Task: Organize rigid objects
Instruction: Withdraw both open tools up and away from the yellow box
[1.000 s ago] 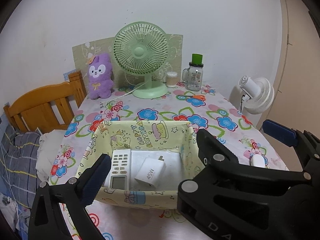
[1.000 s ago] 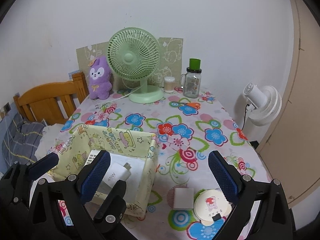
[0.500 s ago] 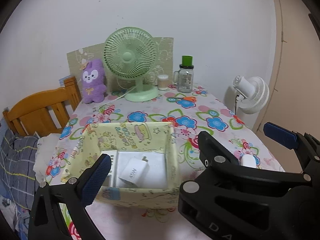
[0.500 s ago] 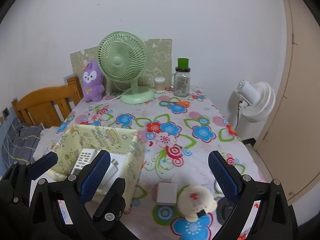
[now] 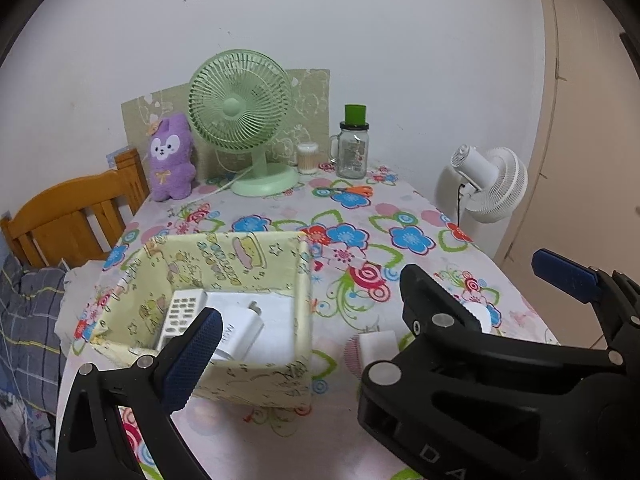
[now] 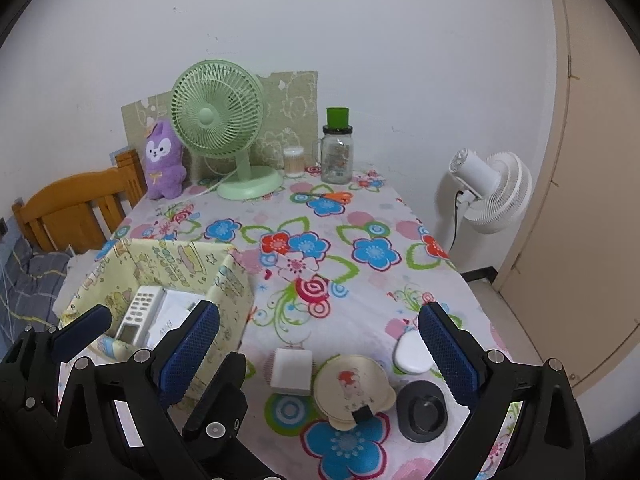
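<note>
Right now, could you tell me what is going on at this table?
A person is tidying small items into the yellow fabric bin, which already holds a remote control and a white charger. Both claws, left and right, are open and empty. A white square box, round cartoon compact and black dish wait outside.

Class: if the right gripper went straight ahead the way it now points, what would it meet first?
Probably the flowered tablecloth: the right gripper, open and empty, aims over the white square block. Depth is unclear.
</note>
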